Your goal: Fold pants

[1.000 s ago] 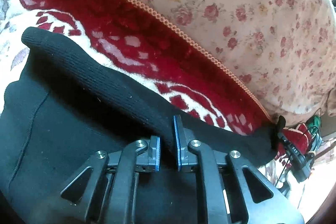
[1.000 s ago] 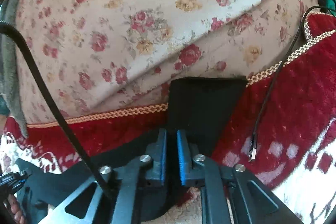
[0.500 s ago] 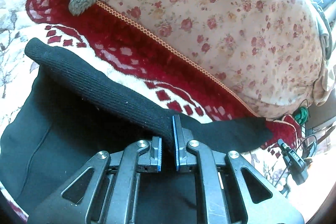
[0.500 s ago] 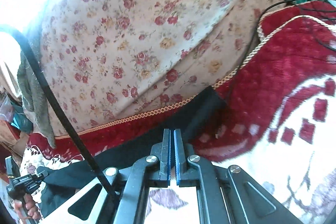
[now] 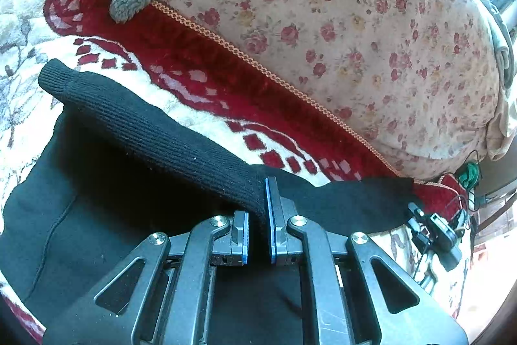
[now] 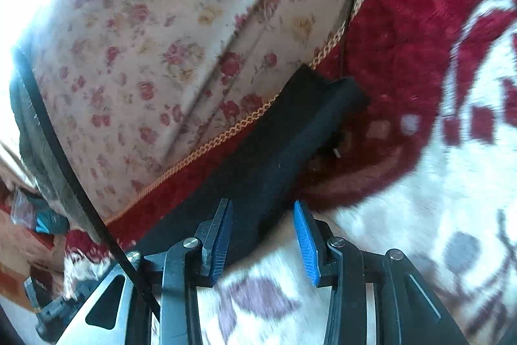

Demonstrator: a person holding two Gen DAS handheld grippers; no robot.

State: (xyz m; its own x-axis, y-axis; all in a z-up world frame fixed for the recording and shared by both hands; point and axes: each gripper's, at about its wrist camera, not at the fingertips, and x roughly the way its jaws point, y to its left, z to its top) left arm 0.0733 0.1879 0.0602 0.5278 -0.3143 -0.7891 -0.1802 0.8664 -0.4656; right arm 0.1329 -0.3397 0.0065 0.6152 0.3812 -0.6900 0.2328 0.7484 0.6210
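The left gripper [image 5: 257,217] clamps the ribbed waistband of the black pants [image 5: 97,199] — they lie on the red-white blanket [image 5: 200,118]. The right gripper [image 6: 263,235] is spread wide — the pant leg [image 6: 290,138] runs toward 1 o'clock.

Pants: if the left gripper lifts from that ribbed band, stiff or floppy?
Likely floppy: the pants drape and crease over the blanket. The ribbed band looks thicker, so it may hold its line a little. Knit fabric between the left gripper fingers probably won't slip. The right gripper is open, so the far end would sag.
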